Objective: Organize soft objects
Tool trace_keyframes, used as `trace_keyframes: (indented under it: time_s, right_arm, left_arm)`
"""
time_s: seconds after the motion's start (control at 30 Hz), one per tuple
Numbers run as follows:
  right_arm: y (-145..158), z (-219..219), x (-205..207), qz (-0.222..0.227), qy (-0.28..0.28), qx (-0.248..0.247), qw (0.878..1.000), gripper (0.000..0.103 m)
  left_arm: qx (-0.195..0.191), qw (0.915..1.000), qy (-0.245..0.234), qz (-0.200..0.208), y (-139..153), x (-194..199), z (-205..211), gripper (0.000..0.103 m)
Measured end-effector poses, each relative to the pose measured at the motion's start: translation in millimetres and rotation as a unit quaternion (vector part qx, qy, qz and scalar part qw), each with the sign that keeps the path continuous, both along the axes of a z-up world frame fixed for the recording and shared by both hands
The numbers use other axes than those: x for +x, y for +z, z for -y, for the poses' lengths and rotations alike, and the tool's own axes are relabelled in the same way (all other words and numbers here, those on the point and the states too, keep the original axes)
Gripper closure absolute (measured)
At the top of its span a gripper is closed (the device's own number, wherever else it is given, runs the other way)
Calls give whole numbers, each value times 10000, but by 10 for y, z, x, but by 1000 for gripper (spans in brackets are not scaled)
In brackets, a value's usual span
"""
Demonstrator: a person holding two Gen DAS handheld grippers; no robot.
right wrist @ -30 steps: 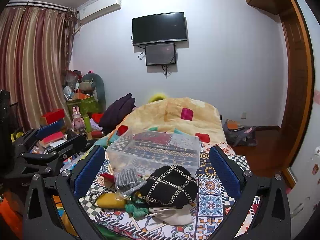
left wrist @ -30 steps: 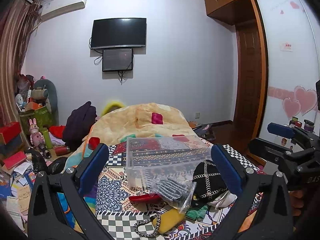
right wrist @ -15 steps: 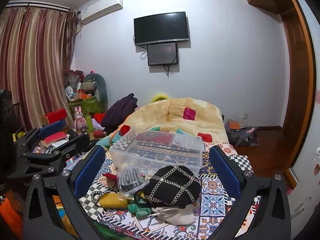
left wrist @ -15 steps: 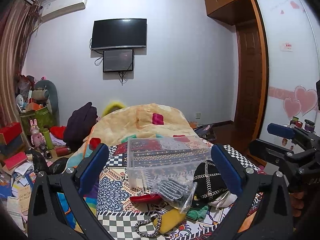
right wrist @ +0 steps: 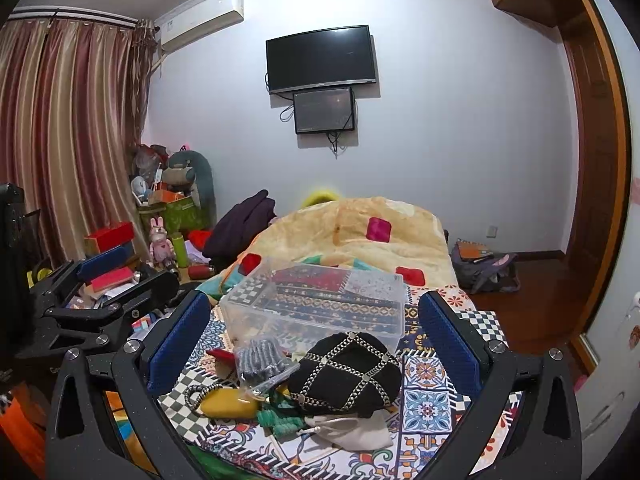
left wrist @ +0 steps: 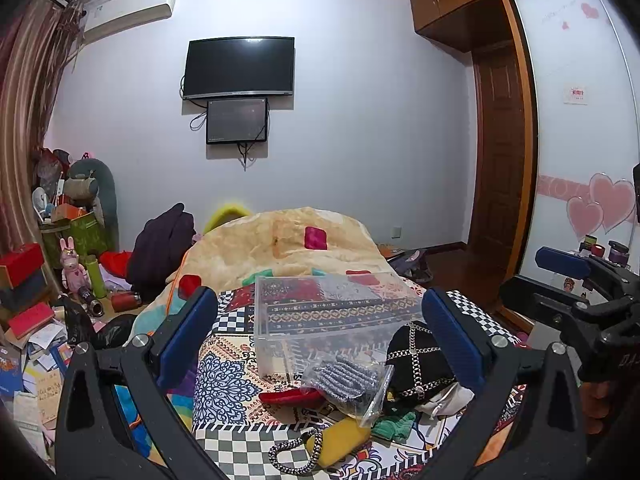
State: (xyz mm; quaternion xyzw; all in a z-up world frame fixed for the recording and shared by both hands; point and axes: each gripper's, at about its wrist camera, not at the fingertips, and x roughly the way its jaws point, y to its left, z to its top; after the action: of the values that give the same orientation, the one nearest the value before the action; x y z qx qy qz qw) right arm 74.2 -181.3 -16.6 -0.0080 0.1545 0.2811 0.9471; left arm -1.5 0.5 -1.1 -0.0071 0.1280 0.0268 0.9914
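A clear plastic box stands empty on the patterned bedspread. In front of it lies a pile of soft things: a black hat with a chain pattern, a bag of grey knitwear, a yellow pouch with a braided cord, a red item, a green knit piece and a beige cloth bag. My left gripper and right gripper are both open and empty, held above and short of the pile.
A folded yellow quilt lies behind the box. The floor on the left is cluttered with boxes, toys and papers. A backpack lies on the wooden floor at the right. A TV hangs on the far wall.
Both views have shifted very slightly. The pile, the box and the open grippers are as before.
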Motion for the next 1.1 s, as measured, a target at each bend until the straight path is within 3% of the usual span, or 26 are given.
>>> trace_keyframes:
  time_s: [0.77, 0.93, 1.1]
  right_arm:
    - [6, 16, 25, -135, 120, 127, 9998, 0]
    - [-105, 47, 134, -505, 236, 51, 9984, 0]
    - [-367, 54, 340, -1056, 145, -252, 9940, 0]
  left_arm:
    - [2, 10000, -60, -42, 12, 6, 1, 0]
    - [2, 9990, -227, -376, -79, 99, -1, 0]
    - [-158, 9949, -258, -964, -303, 321, -48, 0]
